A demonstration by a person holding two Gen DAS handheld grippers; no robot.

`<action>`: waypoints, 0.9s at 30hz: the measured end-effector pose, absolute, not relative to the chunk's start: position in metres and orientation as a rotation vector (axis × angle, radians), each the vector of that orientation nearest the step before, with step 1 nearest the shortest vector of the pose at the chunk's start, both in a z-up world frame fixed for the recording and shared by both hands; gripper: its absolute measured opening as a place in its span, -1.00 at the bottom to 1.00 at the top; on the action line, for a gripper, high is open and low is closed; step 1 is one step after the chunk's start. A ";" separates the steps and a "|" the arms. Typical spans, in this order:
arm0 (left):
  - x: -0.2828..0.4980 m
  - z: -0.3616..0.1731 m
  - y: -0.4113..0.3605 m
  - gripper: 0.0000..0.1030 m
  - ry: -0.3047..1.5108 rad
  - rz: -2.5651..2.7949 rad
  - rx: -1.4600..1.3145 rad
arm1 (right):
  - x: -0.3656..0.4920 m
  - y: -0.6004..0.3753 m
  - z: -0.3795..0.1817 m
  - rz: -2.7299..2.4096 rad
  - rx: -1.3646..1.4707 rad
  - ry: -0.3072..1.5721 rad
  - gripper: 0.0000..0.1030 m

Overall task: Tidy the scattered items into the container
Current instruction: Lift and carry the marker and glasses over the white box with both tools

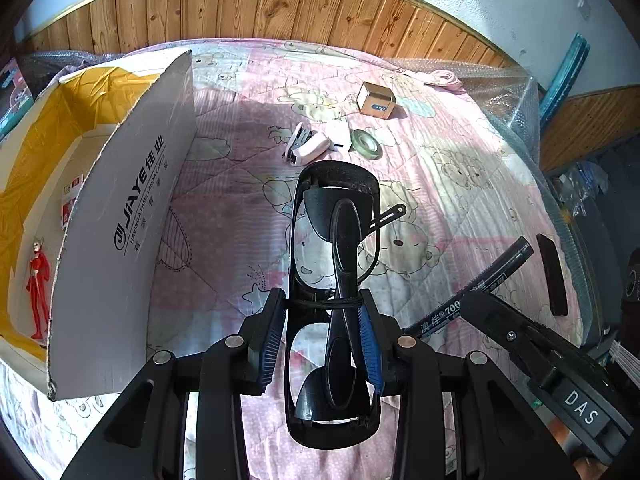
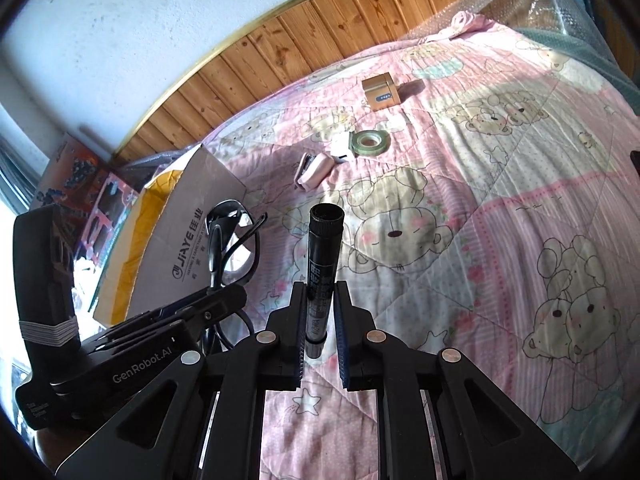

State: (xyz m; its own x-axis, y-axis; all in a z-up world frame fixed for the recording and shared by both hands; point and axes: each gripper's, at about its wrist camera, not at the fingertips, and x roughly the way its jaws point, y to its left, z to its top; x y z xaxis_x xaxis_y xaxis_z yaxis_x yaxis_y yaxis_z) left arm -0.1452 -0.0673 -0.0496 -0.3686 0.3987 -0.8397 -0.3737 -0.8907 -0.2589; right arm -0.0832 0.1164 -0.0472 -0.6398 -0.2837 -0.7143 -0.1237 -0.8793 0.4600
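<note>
The left gripper [image 1: 322,320] is clamped on a pair of black glasses [image 1: 334,280]. The glasses are folded and stand on end between the two fingers, above the pink quilt [image 1: 460,184] with bear drawings. The right gripper [image 2: 320,320] is clamped on a black marker [image 2: 322,268], which points forward and a little up, with its round end far from the camera. In the left wrist view the same marker comes in from the right side, near the glasses but not touching them.

The cardboard box [image 1: 120,216] stands on the left part of the quilt, just beside the glasses. Its grey flap is up, and the inside is lined with yellow. A small red figure [image 1: 38,280] stands inside it, near the left wall.

Farther on the quilt lie the other loose items, close together: a pink stapler [image 1: 306,146], a small white object [image 1: 339,136] touching it, and a roll of tape [image 1: 366,144] on the right of these. A small brown box [image 1: 376,100] lies a bit farther away. A dark flat object [image 1: 552,276] lies at the right edge of the quilt. Behind the bed is a wooden wall panel [image 1: 280,8].
</note>
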 end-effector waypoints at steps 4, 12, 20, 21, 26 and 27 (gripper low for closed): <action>-0.138 -0.041 -0.070 -0.28 -0.023 2.279 -1.366 | -0.076 0.111 -0.043 -2.672 1.273 -0.729 -0.74; -0.120 -0.031 -0.078 -0.28 -0.014 2.289 -1.315 | -0.061 0.100 -0.037 -2.686 1.259 -0.702 -0.74; -0.104 -0.018 -0.087 -0.28 -0.017 2.297 -1.272 | -0.046 0.092 -0.029 -2.709 1.230 -0.689 -0.74; -0.102 -0.017 -0.089 -0.28 -0.018 2.299 -1.267 | -0.045 0.091 -0.028 -2.710 1.227 -0.688 -0.74; -0.094 -0.011 -0.096 -0.28 -0.027 2.298 -1.245 | -0.036 0.084 -0.025 -2.716 1.218 -0.674 -0.74; -0.092 -0.010 -0.097 -0.28 -0.027 2.298 -1.241 | -0.035 0.082 -0.024 -2.716 1.217 -0.671 -0.74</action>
